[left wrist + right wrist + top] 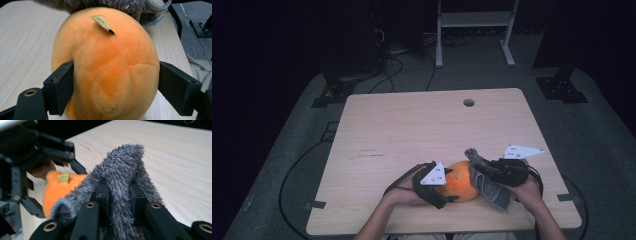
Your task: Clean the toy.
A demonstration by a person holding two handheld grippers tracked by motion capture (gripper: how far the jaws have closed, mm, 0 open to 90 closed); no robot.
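An orange plush ball [462, 182] with a small tan tag [102, 22] rests near the front edge of the wooden table [422, 125]. My left gripper [449, 186] clamps it from both sides, and its black jaws dent the plush [110, 62] in the left gripper view. A grey fuzzy cloth [493, 189] lies against the right side of the ball and drapes over its top [112, 6]. My right gripper [479, 170] is shut on a fold of that cloth [125, 165], which stands up between its jaws. Beyond the fold, the orange ball [56, 193] shows at the left.
A round hole [469, 102] sits near the table's far edge. A white metal stand [474, 20] and loose cables [392, 65] are on the floor behind. The person's forearms come in over the table's front edge.
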